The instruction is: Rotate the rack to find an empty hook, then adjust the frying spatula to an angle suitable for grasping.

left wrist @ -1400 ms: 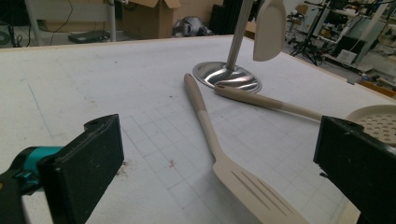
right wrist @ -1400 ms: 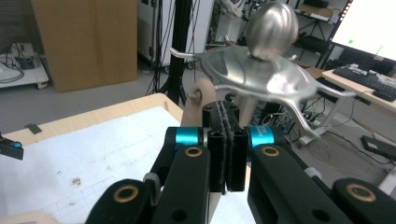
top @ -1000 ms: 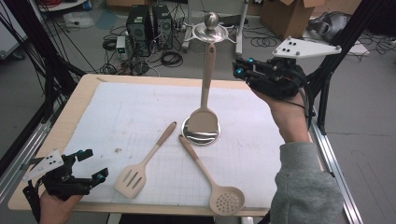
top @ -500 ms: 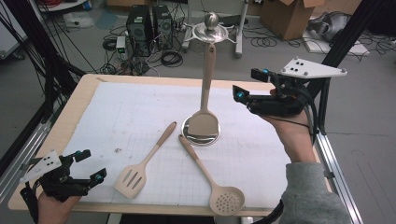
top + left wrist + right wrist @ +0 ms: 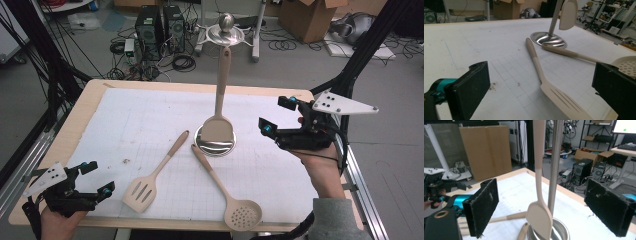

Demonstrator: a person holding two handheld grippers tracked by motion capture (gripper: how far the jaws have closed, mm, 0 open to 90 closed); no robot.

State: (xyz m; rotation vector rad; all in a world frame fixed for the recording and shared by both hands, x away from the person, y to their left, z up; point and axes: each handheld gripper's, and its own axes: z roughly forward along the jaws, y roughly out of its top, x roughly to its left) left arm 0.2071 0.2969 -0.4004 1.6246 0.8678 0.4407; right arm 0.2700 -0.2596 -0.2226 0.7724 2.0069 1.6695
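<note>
The high view looks forward and down from above the person's side of the worktop (image 5: 150,107), taking in both tongs from well back. The left gripper view rides low between the left tongs (image 5: 541,97), facing across the worktop toward the steel stand (image 5: 549,40). The right gripper view looks along the right tongs (image 5: 546,207) at the same stand from close by.

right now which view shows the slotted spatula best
The high view: the whole slotted spatula lies on the table, handle to blade. The left gripper view shows it close, its blade tip cut off; the right gripper view shows perhaps a handle, unclear.
</note>
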